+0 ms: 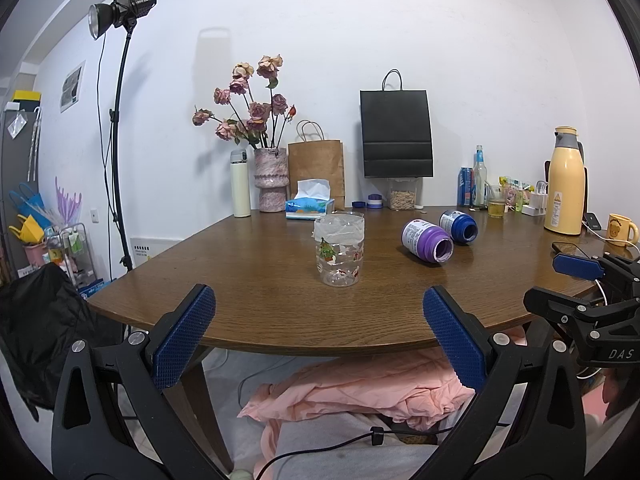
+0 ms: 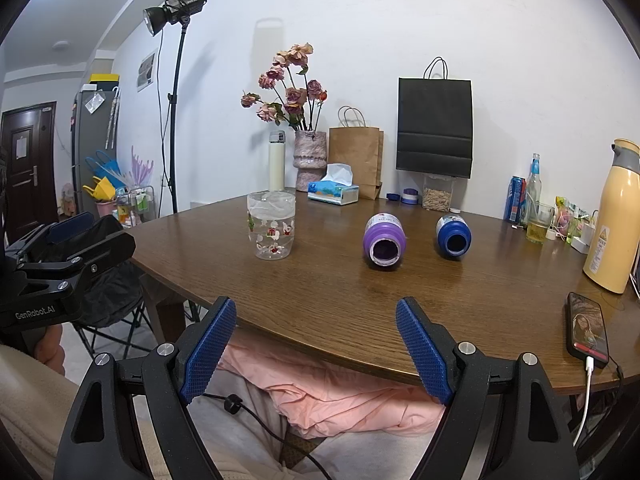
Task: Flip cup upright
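A purple cup [image 1: 426, 240] [image 2: 383, 240] lies on its side on the brown wooden table [image 1: 260, 280] [image 2: 320, 280], mouth toward me. Just right of it a dark blue cup [image 1: 460, 226] [image 2: 453, 236] lies the same way. A clear printed glass cup [image 1: 340, 250] [image 2: 273, 224] stands on its base to their left. My left gripper [image 1: 318, 296] is open and empty at the table's near edge, in line with the clear cup. Also open and empty, my right gripper [image 2: 316, 306] hangs short of the purple cup.
A phone [image 2: 588, 328] on a white cable lies at the near right edge. Behind it stand a yellow thermos [image 2: 614, 216] and a yellow mug [image 1: 620, 230]. A tissue box [image 1: 310, 206], flower vase [image 1: 272, 180] and bags line the back. Pink cloth [image 1: 360, 388] lies under the table.
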Tool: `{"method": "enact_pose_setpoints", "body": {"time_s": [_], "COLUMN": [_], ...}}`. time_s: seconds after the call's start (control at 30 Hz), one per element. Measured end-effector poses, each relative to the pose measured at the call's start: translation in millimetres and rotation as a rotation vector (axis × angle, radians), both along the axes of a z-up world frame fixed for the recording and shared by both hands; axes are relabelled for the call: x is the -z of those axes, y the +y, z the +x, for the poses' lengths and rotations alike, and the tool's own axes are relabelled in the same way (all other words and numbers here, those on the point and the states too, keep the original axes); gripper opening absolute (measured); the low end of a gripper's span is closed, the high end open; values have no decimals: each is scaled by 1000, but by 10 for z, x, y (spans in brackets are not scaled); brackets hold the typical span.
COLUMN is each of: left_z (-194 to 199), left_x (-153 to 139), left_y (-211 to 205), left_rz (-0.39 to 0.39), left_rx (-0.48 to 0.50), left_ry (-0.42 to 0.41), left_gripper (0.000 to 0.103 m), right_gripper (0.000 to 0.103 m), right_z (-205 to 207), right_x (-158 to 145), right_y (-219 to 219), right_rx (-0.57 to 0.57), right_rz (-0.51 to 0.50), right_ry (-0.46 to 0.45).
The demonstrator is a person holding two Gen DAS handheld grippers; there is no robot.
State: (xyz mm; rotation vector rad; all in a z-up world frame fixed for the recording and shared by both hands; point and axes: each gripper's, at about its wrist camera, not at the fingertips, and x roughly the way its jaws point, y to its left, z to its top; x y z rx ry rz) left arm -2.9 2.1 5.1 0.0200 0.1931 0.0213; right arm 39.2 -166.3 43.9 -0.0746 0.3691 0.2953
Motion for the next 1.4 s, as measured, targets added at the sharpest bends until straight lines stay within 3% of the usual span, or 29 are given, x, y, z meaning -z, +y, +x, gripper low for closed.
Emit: {"method": "enact_pose_setpoints", "body": {"time_s": [0.5, 0.67, 0.83, 0.97, 1.03, 1.2, 1.3, 1.33, 1.4], "left_z": [55, 379, 1034, 1404, 1589, 1849, 1928, 1943, 1970], "left_x": [29, -51, -189, -270, -286, -244, -179, -160, -131], "left_y": [-15, -46, -111, -172, -224, -312, -327, -323, -306], "left_rz": [-2, 2, -64, -145, -143, -133, -127, -129, -140], "left_rx": [12, 17, 29, 73, 79, 109, 106, 104, 98], "left_ry": [30, 26, 113, 156, 195, 273, 308, 317, 333], "left_gripper": [103, 103, 103, 103, 103, 103, 103, 103, 103], "right_gripper": [86, 86, 86, 90, 90, 90, 90, 76, 70], "right_z": [-15, 180, 844, 1587, 1889, 2567, 2873, 2932, 3011], "right_x": [0, -53, -231, -260, -220, 19, 183, 222, 279], "right_y": [-10, -80, -223, -315, -355, -293, -321, -326, -359], "right_rx": [9, 42, 77, 57, 44, 45, 52, 53, 37], "right_rz": [-6, -19, -5, 4, 11, -86, -66, -62, -38], "right_ry": [-5, -13, 9, 154, 193, 327, 402, 422, 462]}}
